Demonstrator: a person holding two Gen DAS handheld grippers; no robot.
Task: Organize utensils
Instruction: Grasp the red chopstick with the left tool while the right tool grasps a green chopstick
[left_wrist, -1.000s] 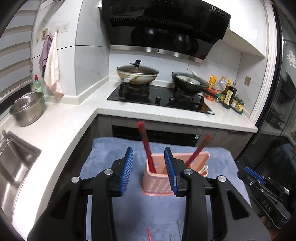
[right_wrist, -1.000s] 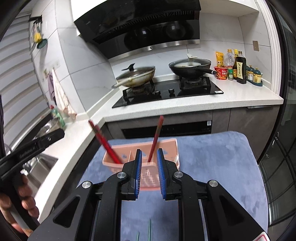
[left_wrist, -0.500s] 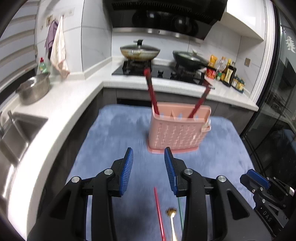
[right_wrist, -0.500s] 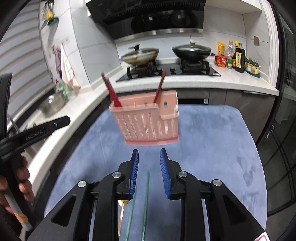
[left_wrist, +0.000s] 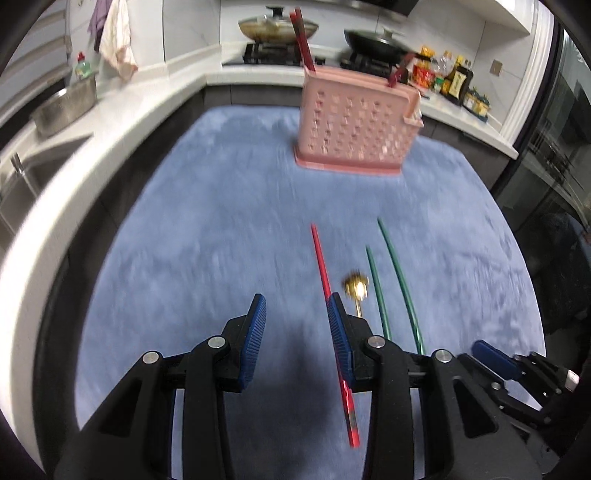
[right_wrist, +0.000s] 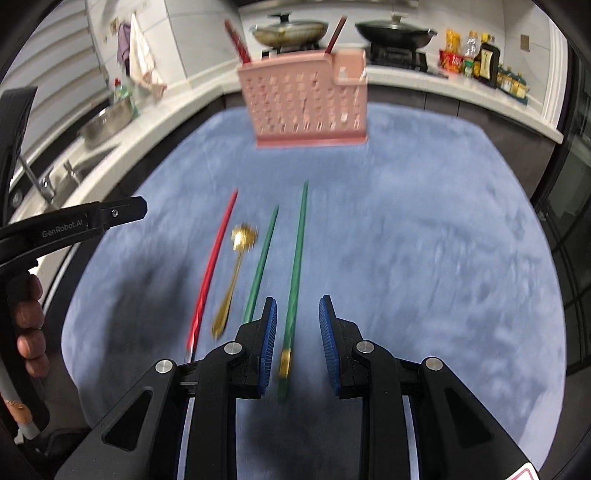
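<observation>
Left gripper (left_wrist: 297, 325): jaws wide apart, empty. The loose red chopstick (left_wrist: 325, 275) lies on the blue mat (left_wrist: 207, 229), passing under the right-hand finger. Right gripper (right_wrist: 297, 339): jaws wide apart; the longer green chopstick (right_wrist: 297, 254) (gold-banded end) lies between them, untouched. The pink perforated plastic utensil basket (right_wrist: 306, 101) stands well ahead.

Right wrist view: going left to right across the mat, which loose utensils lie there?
Red chopstick → gold spoon → shorter green chopstick → longer green chopstick, which runs between the open right tongs.

White tiled walls (left_wrist: 192, 33) back an L-shaped white counter (left_wrist: 122, 114) with a steel sink (left_wrist: 22, 184); hob (right_wrist: 399, 55) behind.
</observation>
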